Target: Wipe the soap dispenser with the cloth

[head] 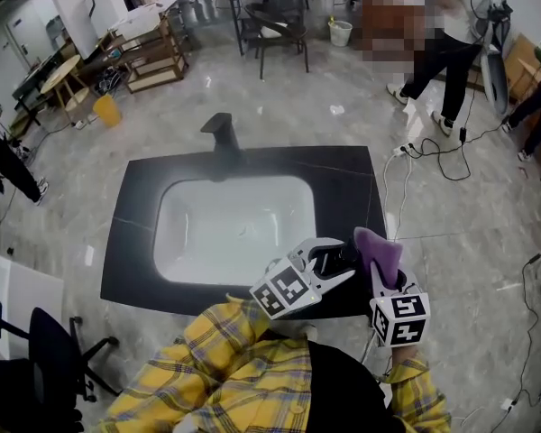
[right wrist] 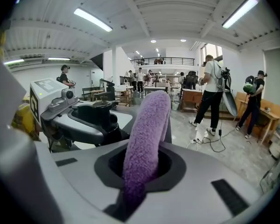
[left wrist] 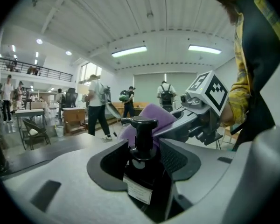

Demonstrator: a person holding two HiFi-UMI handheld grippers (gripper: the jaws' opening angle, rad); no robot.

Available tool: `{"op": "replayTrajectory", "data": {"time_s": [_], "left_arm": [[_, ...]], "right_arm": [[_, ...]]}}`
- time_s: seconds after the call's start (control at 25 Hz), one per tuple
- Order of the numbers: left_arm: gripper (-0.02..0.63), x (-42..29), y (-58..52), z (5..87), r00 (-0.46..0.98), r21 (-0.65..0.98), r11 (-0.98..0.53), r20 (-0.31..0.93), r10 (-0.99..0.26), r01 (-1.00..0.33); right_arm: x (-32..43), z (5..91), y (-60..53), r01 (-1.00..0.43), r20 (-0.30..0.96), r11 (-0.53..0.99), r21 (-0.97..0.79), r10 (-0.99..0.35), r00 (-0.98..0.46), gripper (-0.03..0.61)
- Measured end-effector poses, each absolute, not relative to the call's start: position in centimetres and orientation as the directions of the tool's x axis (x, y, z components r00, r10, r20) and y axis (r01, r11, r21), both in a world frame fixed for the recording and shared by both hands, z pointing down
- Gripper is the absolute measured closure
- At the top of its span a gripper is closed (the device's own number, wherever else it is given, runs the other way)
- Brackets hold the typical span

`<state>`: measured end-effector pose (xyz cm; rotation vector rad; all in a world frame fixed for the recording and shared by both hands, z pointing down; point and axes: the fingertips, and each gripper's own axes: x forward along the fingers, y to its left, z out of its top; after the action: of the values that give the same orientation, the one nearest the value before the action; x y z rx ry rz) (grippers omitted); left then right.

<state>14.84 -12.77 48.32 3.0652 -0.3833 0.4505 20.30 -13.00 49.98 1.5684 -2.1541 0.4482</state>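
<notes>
Two grippers meet above the near right corner of a sink counter. The left gripper point(left wrist: 141, 155) has its jaws closed on the body of a dark dispenser point(left wrist: 144, 176), which stands upright with its pump on top. The right gripper point(right wrist: 142, 164) pinches a purple cloth point(right wrist: 147, 134), which rises just beside the pump. Below lie the black counter point(head: 343, 179), its white basin point(head: 234, 224) and a dark faucet point(head: 221, 132) at the far rim. A person point(head: 442, 43) stands beyond on the grey floor point(head: 343, 88).
</notes>
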Motion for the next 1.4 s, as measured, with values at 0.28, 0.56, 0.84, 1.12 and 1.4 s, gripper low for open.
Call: {"op": "replayTrajectory", "data": {"time_s": [0.28,0.56,0.84,1.12,1.4], "left_arm": [[0.422,14.8,-12.6,48.2,0.96,0.002,-0.999,0.275,-0.051,-0.054],[0.423,14.3,-12.7,48.1,0.963,0.018,-0.999,0.264,0.042,0.039],[0.364,13.9,-13.4,46.8,0.957,0.035,-0.965,0.146,-0.251,-0.259],[0.364,14.3,-13.6,47.7,0.832,-0.02,-0.865,0.263,-0.489,-0.502],[0.419,14.5,-13.6,48.2,0.802,-0.056,-0.85,0.303,-0.514,-0.524]], "right_arm": [[20.1,49.8,-12.8,-0.952,0.521,0.305,-0.011,-0.811,-0.266,0.541],[20.1,49.8,-12.4,-0.957,0.523,0.29,-0.029,-0.811,-0.262,0.541],[20.6,49.8,-12.4,-0.962,0.522,0.272,-0.03,-0.816,-0.247,0.541],[20.3,49.7,-12.8,-0.962,0.52,0.271,-0.026,-0.819,-0.244,0.541],[19.8,49.6,-13.0,-0.96,0.515,0.28,-0.025,-0.819,-0.252,0.541]]}}
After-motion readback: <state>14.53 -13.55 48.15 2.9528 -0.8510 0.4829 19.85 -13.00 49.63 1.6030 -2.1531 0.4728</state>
